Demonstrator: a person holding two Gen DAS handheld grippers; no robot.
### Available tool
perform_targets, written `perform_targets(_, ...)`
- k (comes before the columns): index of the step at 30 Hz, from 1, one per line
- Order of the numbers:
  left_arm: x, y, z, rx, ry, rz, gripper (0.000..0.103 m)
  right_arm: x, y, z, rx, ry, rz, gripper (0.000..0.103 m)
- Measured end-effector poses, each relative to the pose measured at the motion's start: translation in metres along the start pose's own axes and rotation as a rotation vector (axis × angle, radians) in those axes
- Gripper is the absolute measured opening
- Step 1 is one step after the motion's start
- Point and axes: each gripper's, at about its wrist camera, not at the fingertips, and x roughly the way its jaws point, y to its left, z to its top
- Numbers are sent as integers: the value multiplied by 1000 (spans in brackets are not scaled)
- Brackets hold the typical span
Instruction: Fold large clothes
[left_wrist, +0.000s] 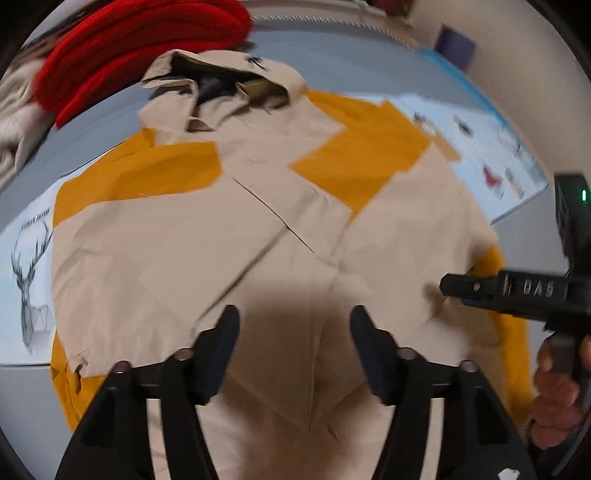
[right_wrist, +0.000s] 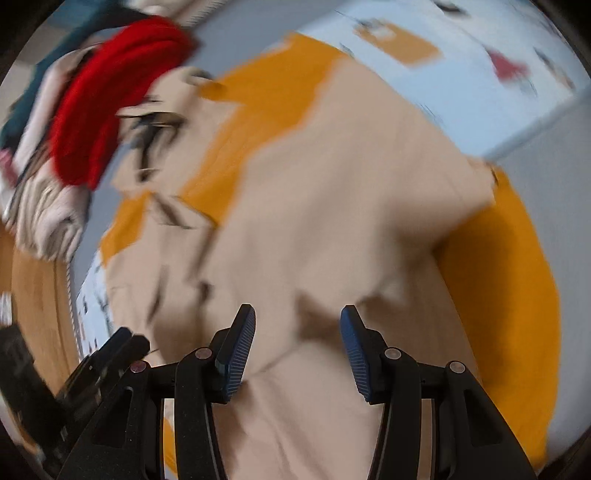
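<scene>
Left gripper (left_wrist: 293, 321) and right gripper (right_wrist: 297, 321): jaws wide, nothing held, over one beige-and-mustard jacket (left_wrist: 258, 229) spread on table (left_wrist: 332, 66); one red garment (left_wrist: 140, 40) behind; print unreadable

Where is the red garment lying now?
In the left wrist view, the red garment lies bunched at upper left, just beyond the beige jacket's hood.

Grey table (left_wrist: 369, 55), wooden floor (right_wrist: 37, 295)
</scene>
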Motion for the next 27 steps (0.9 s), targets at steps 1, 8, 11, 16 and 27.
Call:
perform_targets(1,7,-2,-2,12,14,21,63,6,-6,2,26,13,0,49)
perform_targets(8,40,2,-11,73,64,206,62,24,-27,17,102,5,-37,33)
perform_targets(11,28,28,-7,-31,29,220,42,29,-33,20,135,12,-15,3)
perform_targets(16,-19,119,-20,-500,-29,92,49,31,-33,22,158,10,-23,2)
perform_targets(27,-64,183,-56,-784,-36,-180,51,30,-21,19,154,-10,-75,2)
